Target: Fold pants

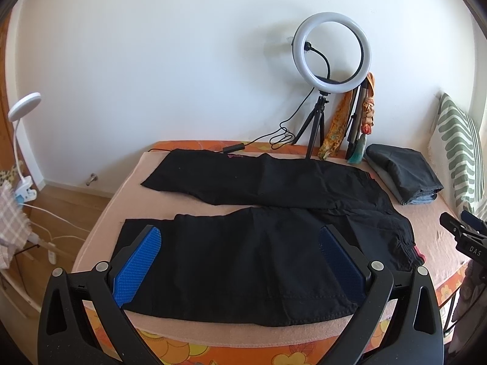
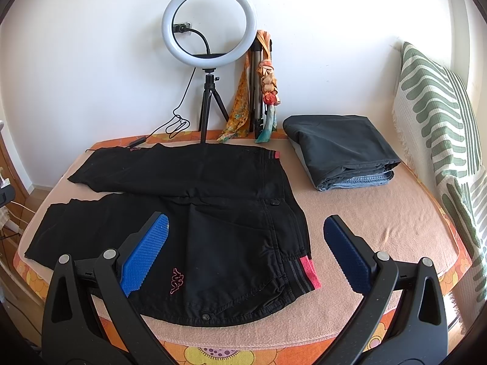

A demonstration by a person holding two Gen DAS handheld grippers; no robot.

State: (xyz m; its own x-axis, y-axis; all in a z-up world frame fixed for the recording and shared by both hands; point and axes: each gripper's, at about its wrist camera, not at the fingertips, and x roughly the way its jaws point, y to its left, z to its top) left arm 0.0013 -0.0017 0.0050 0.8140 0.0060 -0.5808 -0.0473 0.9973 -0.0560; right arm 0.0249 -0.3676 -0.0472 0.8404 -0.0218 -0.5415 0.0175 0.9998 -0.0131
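Black pants [image 1: 243, 261] lie spread flat on a pink blanket [image 1: 100, 231], legs apart and pointing left, waistband with a red patch to the right [image 2: 310, 273]. My left gripper [image 1: 240, 237] is open and empty, hovering above the near leg. My right gripper [image 2: 246, 228] is open and empty, above the near hip and waistband; the pants [image 2: 213, 243] show a pink logo there. The right gripper's tip also shows at the right edge of the left wrist view [image 1: 465, 237].
A stack of folded dark and denim clothes [image 2: 344, 155] lies at the back right. A ring light on a tripod [image 2: 210, 27] and scarves on a stand [image 2: 264, 88] stand by the wall. A striped cushion [image 2: 438, 127] is at the right. A clip lamp [image 1: 24, 106] is left.
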